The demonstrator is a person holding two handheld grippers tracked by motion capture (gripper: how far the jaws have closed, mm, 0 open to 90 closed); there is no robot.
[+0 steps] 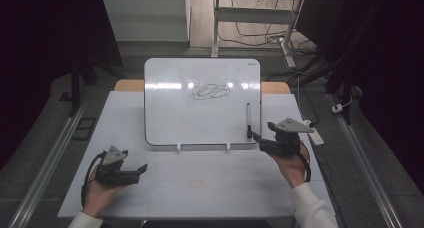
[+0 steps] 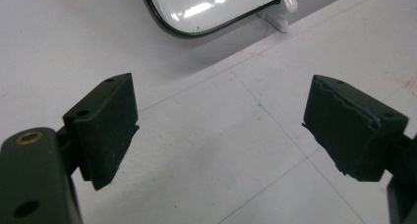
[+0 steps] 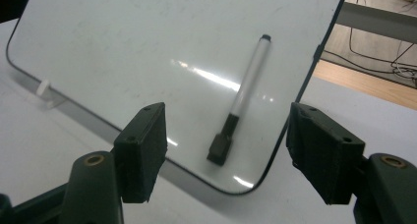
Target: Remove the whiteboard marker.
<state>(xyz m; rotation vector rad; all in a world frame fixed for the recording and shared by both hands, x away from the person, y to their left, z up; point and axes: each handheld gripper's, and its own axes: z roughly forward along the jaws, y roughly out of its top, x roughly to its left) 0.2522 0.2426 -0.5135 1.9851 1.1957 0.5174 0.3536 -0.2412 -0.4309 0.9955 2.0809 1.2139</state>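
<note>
A white whiteboard [image 1: 202, 108] leans on small white clips [image 1: 178, 147] at the middle of the table, with a dark scribble [image 1: 209, 91] near its top. A grey marker with a black cap [image 1: 248, 120] rests against the board's lower right part. My right gripper [image 1: 263, 133] is open just right of the board's lower corner. In the right gripper view its jaws [image 3: 226, 148] frame the marker [image 3: 246, 91], which lies beyond them on the board [image 3: 123, 47]. My left gripper [image 1: 141, 170] is open and empty low over the table at front left, with the board's corner [image 2: 206, 10] ahead of it [image 2: 221, 123].
The white tabletop [image 1: 200, 183] stretches in front of the board. A white power strip [image 1: 316, 136] lies off the table's right edge. Cables [image 1: 260, 35] and desk legs [image 1: 216, 28] sit on the floor behind. Metal rails [image 1: 50, 158] run along both sides.
</note>
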